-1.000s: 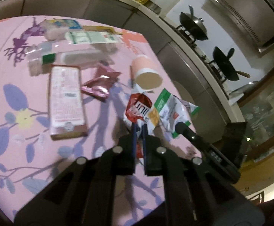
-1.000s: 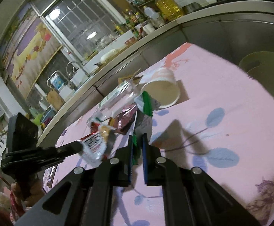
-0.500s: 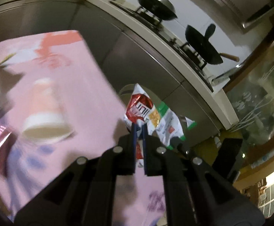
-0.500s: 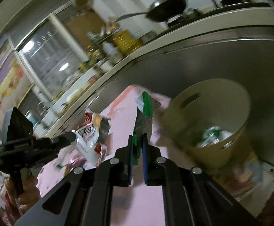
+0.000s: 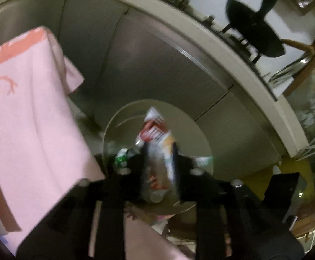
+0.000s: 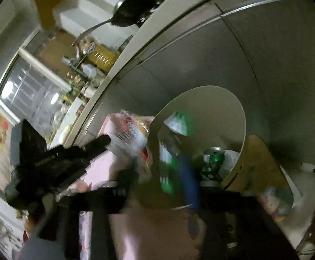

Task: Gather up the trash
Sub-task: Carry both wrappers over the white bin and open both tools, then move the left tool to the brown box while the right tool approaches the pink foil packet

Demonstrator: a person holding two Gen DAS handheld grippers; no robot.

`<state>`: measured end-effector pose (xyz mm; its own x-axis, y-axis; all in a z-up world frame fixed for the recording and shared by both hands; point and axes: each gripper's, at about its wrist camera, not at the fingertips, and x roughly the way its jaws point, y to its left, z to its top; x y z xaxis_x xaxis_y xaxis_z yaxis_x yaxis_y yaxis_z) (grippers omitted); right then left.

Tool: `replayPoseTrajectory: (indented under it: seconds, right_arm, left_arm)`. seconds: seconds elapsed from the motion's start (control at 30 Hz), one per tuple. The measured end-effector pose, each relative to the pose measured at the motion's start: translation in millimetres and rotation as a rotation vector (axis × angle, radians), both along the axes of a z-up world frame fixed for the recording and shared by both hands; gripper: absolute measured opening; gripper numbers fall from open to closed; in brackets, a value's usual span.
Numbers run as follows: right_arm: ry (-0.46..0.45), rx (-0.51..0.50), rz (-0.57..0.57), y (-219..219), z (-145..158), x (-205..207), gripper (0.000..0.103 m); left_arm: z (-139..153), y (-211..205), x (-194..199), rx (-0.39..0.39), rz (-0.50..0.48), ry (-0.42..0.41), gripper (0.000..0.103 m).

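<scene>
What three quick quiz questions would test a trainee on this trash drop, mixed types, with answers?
1. True or false: the left gripper has its fingers spread around the red and white wrapper.
2. Multiple choice: what already lies inside the bin? A) a green can B) a frying pan C) a pink cup
3. Fill in: the right gripper has a ____ and white wrapper between its fingers.

Key: 1 true. 2 A, the green can. 3 green, the green and white wrapper.
</scene>
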<state>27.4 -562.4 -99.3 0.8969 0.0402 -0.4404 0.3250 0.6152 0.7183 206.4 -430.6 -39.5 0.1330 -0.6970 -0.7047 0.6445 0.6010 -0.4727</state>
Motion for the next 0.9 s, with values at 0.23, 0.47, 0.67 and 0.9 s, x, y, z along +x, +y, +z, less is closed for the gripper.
replayPoseTrajectory:
  seconds: [0.23,0.47,0.67,0.9]
  right_arm:
    - [-0.04,-0.057,-0.007,12,18,-7,0.065]
    - [-0.102,-0.087,0.05,46,47,-14,0.065]
    - [-0.128,-0.107,0.159,94,69,-8,0.064]
    - [-0.114,-0.138,0.292,163,76,9,0.063]
  left_arm:
    - [12,27,-4,-0.017,0.055,-0.021,0.033]
    - [47,101,-46,-0.078,0.083,-0.141,0.033]
    - [52,186,-67,-0.103,0.172,-0.156,0.033]
    - [55,307,-84,-0.103,0.348,-0.193,0.033]
